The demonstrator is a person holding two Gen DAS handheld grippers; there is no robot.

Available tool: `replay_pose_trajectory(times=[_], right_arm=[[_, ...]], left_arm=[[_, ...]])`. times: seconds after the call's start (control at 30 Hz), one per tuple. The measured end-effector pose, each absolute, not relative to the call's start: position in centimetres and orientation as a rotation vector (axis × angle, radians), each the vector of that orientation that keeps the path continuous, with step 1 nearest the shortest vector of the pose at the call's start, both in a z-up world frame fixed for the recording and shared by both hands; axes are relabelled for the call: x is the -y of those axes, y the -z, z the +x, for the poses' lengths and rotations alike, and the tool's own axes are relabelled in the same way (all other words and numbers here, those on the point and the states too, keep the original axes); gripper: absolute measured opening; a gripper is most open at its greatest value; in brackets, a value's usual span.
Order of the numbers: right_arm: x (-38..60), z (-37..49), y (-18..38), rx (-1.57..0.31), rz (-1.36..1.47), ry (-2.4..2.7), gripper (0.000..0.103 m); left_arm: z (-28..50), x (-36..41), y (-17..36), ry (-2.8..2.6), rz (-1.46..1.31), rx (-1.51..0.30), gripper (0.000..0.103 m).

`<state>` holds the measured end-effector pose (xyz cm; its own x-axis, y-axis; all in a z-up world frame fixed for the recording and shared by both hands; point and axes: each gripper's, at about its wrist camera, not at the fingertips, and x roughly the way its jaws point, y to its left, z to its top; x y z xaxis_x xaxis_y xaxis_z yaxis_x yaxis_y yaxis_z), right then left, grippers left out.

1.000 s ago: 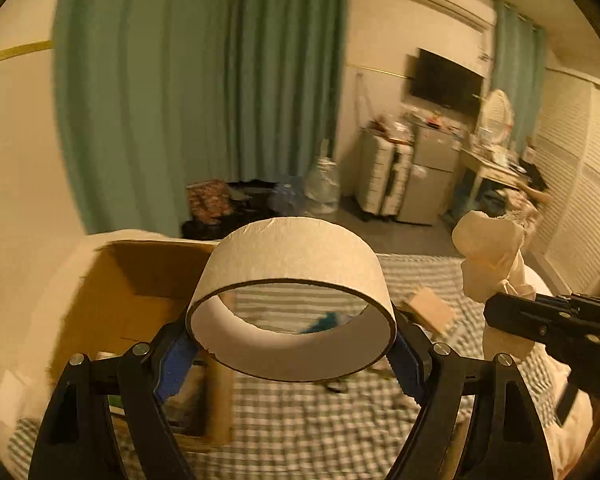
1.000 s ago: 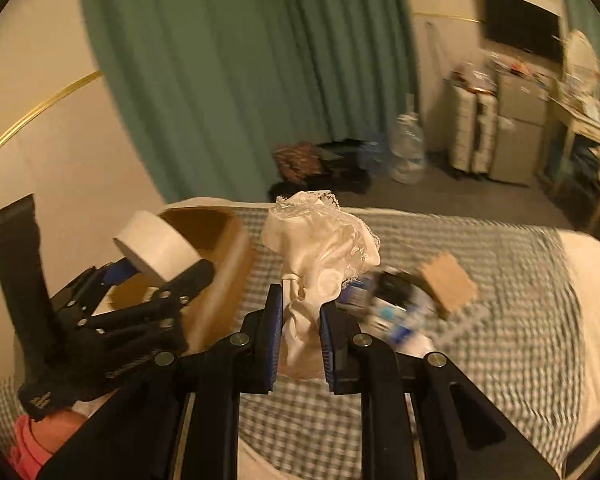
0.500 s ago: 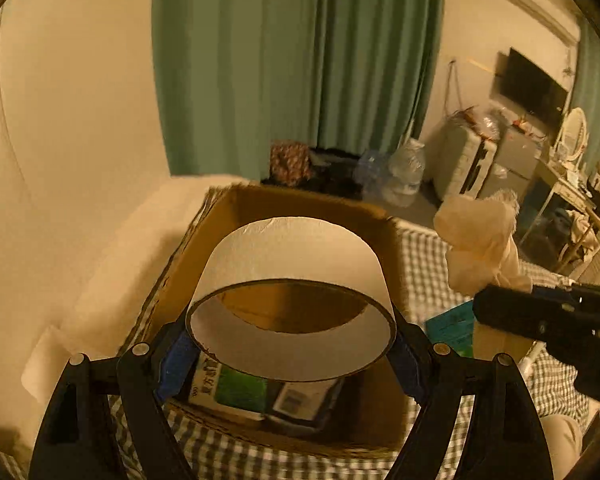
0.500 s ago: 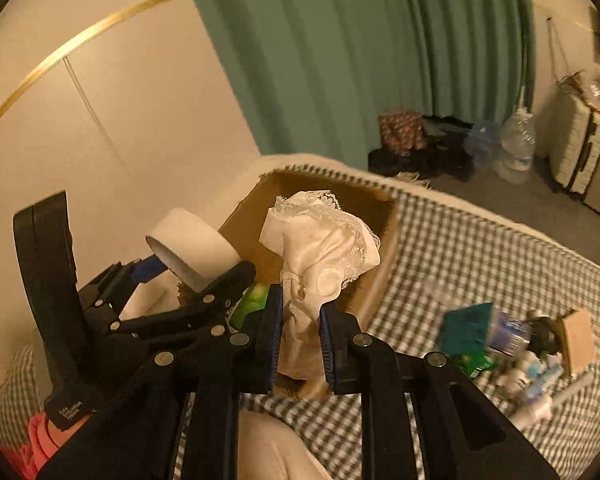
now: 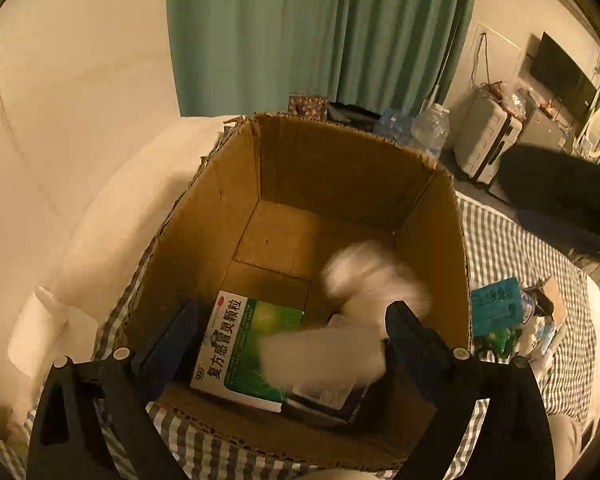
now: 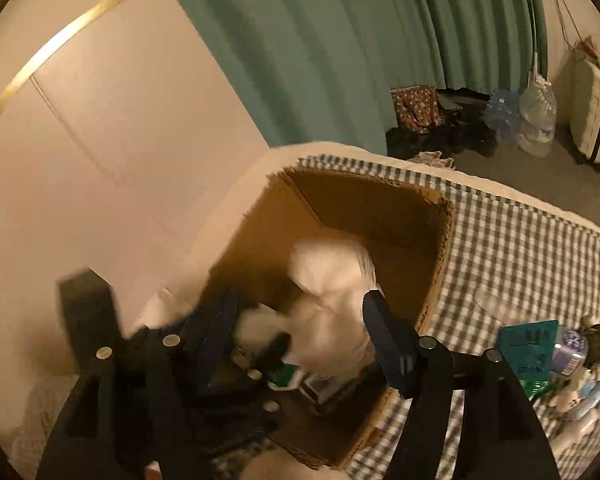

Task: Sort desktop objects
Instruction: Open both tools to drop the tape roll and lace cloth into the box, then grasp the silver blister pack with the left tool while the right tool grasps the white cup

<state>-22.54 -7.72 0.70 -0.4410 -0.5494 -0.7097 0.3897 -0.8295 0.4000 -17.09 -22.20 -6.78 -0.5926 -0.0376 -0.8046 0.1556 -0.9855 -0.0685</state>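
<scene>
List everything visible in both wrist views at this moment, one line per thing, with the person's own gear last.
cardboard box: 1, brown, open, on the checked cloth
green medicine box: 1, green and white, on the box floor
tape roll: 1, white, blurred, inside the box
white cloth bundle: 1, white, blurred, inside the box
checked cloth: 1, grey and white, under the box
small items pile: several, teal and mixed, right of the box
curtain: 1, green, behind
water bottles: clear, on the floor
left hand-held gripper: 1, black, jaws opening, over the box
right hand-held gripper: 1, black, jaws opening, over the box
</scene>
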Motion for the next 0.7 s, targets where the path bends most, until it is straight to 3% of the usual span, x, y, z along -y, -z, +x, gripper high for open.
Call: replay_pose_trajectory(times=[0.3, 0.5, 0.7], right_arm=[[1.9, -19.8, -2.6, 0.263, 1.188, 2.425, 0.066], [-4.2, -16.4, -5.0, 0.295, 1.146, 2.572, 0.066], [-10.9, -12.1, -5.1, 0.296, 1.126, 2.732, 0.072]], left_arm=[[-13.9, 18.4, 3.0, 2.795, 1.285, -0.221, 0.099], [-11.3, 12.5, 0.4, 2.913, 1.233, -0.217, 0.103], [-9.6, 5.3, 0.8, 3.002, 1.258, -0.197, 0.103]])
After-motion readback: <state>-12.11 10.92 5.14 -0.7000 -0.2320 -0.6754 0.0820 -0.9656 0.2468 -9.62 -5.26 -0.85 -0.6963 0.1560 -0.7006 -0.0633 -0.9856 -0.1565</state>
